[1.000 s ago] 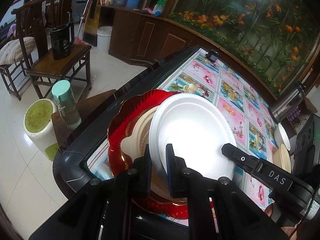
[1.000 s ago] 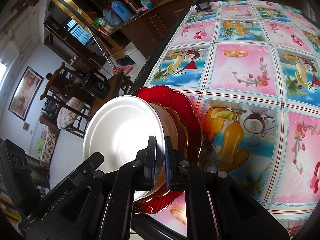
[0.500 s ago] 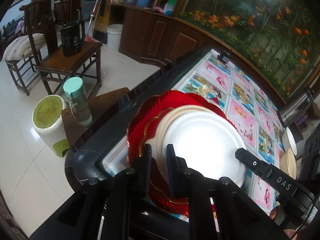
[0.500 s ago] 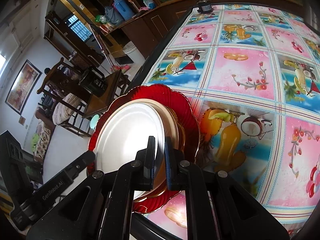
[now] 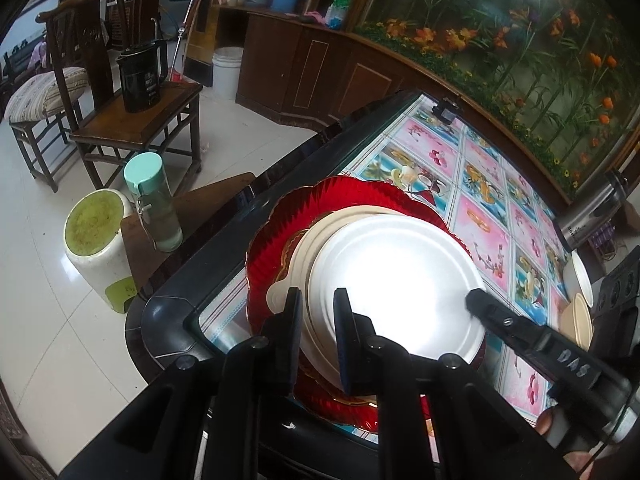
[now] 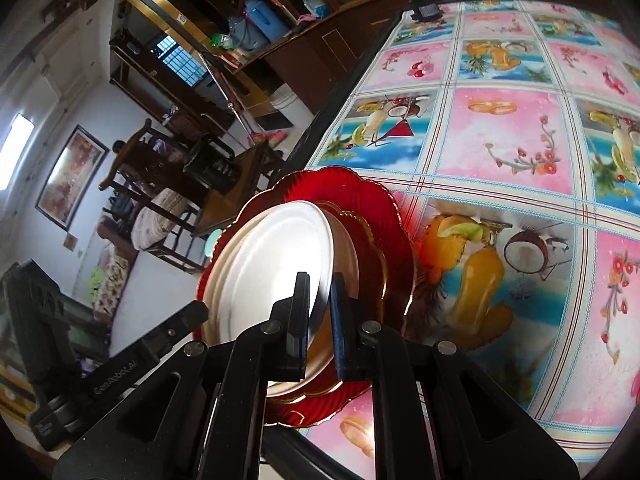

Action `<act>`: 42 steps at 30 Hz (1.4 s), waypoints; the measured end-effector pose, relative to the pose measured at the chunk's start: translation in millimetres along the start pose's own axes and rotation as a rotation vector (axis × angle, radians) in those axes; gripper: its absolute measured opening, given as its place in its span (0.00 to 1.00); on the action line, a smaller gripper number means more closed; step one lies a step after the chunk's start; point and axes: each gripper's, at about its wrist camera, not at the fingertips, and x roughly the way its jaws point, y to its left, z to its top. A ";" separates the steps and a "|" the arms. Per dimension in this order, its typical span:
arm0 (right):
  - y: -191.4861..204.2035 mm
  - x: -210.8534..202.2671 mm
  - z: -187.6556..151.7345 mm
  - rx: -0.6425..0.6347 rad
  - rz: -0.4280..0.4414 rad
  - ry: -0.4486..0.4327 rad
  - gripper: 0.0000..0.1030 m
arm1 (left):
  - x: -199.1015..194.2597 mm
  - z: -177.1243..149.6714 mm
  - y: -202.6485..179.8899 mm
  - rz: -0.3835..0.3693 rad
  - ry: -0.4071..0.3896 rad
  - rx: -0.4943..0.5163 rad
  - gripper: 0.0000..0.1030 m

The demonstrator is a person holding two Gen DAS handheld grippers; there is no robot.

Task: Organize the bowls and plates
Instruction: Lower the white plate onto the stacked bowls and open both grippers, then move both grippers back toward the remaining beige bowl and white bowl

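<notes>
A white plate point(image 5: 400, 280) point(image 6: 272, 264) lies nearly flat over a cream plate point(image 5: 304, 248) point(image 6: 346, 256), which sits in a red scalloped plate point(image 5: 340, 200) point(image 6: 372, 208) at the table's near corner. I cannot tell whether the white plate touches the cream one. My left gripper point(image 5: 318, 320) is shut on the white plate's near left rim. My right gripper point(image 6: 320, 308) is shut on the rim at the opposite side. Each gripper shows in the other's view, the right gripper point(image 5: 520, 332) and the left gripper point(image 6: 160, 336).
A cream bowl point(image 5: 576, 320) and a white bowl point(image 5: 580, 276) stand at the table's right edge beside a steel flask point(image 5: 592, 216). Past the table's corner point(image 5: 160, 320) are a green bottle point(image 5: 154, 200), a white stool point(image 5: 96, 240) and a chair bearing a black kettle point(image 5: 142, 76).
The white plate, tilted up on edge a second ago, has come down nearly flat over the cream and red plates. Both grippers stayed shut on its rim.
</notes>
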 end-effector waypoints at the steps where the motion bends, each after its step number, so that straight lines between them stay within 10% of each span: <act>1: -2.4 -2.3 1.4 0.012 0.021 -0.004 0.10 | 0.0 0.0 0.0 -0.001 -0.001 -0.001 0.14; 21: -26.1 -5.2 6.8 0.035 -0.012 -0.062 0.14 | 0.6 -5.3 -18.8 -0.004 0.017 0.047 0.18; 42: -123.3 -114.2 25.0 0.233 0.000 -0.324 0.18 | -7.4 -27.9 -128.5 0.018 -0.045 0.312 0.29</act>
